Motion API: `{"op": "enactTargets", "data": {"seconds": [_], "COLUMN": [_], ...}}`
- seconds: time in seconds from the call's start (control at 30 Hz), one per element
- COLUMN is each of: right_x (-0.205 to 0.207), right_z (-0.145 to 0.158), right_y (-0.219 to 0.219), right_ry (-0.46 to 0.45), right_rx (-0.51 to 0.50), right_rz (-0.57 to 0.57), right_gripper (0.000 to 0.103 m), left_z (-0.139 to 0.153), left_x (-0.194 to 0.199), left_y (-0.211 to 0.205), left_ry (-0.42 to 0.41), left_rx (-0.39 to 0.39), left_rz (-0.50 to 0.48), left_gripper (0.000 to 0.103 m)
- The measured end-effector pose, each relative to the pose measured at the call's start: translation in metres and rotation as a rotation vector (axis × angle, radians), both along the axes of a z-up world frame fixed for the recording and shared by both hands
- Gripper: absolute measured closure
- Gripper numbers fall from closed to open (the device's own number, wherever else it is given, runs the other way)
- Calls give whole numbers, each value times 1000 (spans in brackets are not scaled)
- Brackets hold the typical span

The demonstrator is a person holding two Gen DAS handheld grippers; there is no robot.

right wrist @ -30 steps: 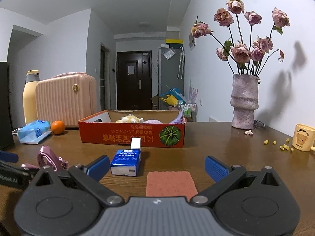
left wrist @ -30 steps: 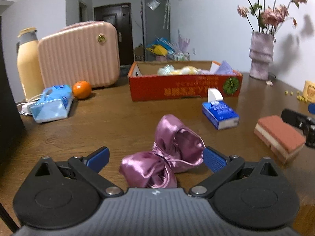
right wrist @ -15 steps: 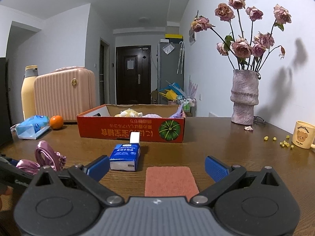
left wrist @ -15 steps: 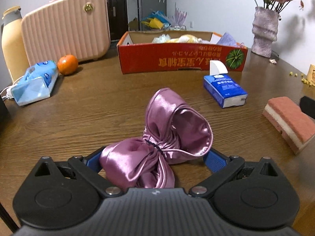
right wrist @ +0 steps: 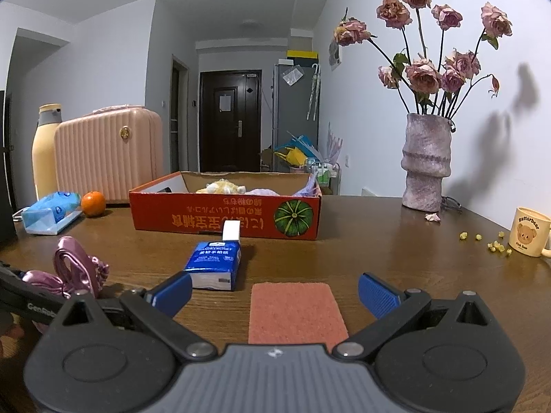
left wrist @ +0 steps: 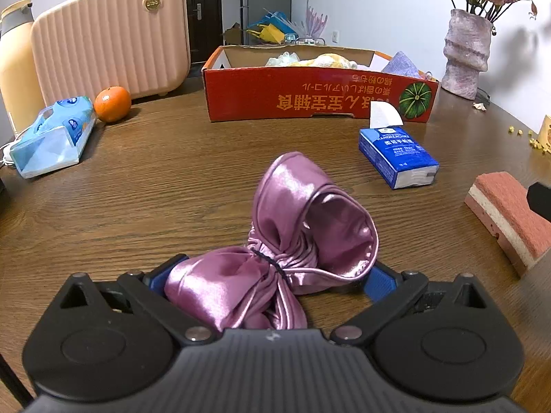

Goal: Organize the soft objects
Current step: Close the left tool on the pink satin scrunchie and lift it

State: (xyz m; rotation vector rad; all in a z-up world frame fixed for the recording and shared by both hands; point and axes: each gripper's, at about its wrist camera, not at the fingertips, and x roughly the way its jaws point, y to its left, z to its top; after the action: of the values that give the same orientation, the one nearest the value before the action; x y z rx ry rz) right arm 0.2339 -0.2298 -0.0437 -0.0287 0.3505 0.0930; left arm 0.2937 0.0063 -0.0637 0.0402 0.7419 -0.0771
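A purple satin bow [left wrist: 286, 241] lies on the wooden table [left wrist: 155, 199], and its knot sits between the blue fingertips of my left gripper [left wrist: 272, 277]. The jaws stand wide apart, one on each side of the fabric. The right wrist view shows the same bow [right wrist: 74, 268] at the far left. A pink sponge [right wrist: 296, 313] lies flat between the spread fingers of my right gripper [right wrist: 275, 292], which holds nothing. In the left wrist view that sponge [left wrist: 509, 213] is at the right edge. A red cardboard box [left wrist: 310, 99] with soft items inside stands farther back.
A blue tissue pack [left wrist: 396, 155] lies between the bow and the box. To the left are a pale blue tissue bag [left wrist: 51, 137], an orange [left wrist: 112, 103], a pink case [left wrist: 110, 34] and a bottle [left wrist: 15, 62]. A vase [right wrist: 425, 161] and a mug [right wrist: 528, 235] stand at the right.
My left gripper has moved forward and tipped down, so the bow now lies deep between its fingers. The right gripper has barely shifted over the sponge.
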Motion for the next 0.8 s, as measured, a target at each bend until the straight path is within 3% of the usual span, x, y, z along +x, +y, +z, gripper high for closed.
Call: {"op": "enactTargets", "data": {"seconds": [0.1, 0.27, 0.4, 0.8], "right_x": [1, 3, 4, 8], "right_z": [-1, -1, -2, -4], "right_y": [0, -1, -1, -4], "right_ry": [7, 15, 24, 52], "right_rx": [-2, 2, 8, 26], "right_rz": [-2, 0, -1, -9], "right_gripper": [0, 0, 0, 0], "left_z": [0, 5, 11, 33], "left_x": [0, -5, -9, -36], "left_y": [0, -1, -1, -1], "left_ry": [-1, -34, -63, -216], "left_rx": [3, 2, -13, -22], "left_rz": [0, -15, -28, -13], "left_gripper": [1, 40, 60, 63]}}
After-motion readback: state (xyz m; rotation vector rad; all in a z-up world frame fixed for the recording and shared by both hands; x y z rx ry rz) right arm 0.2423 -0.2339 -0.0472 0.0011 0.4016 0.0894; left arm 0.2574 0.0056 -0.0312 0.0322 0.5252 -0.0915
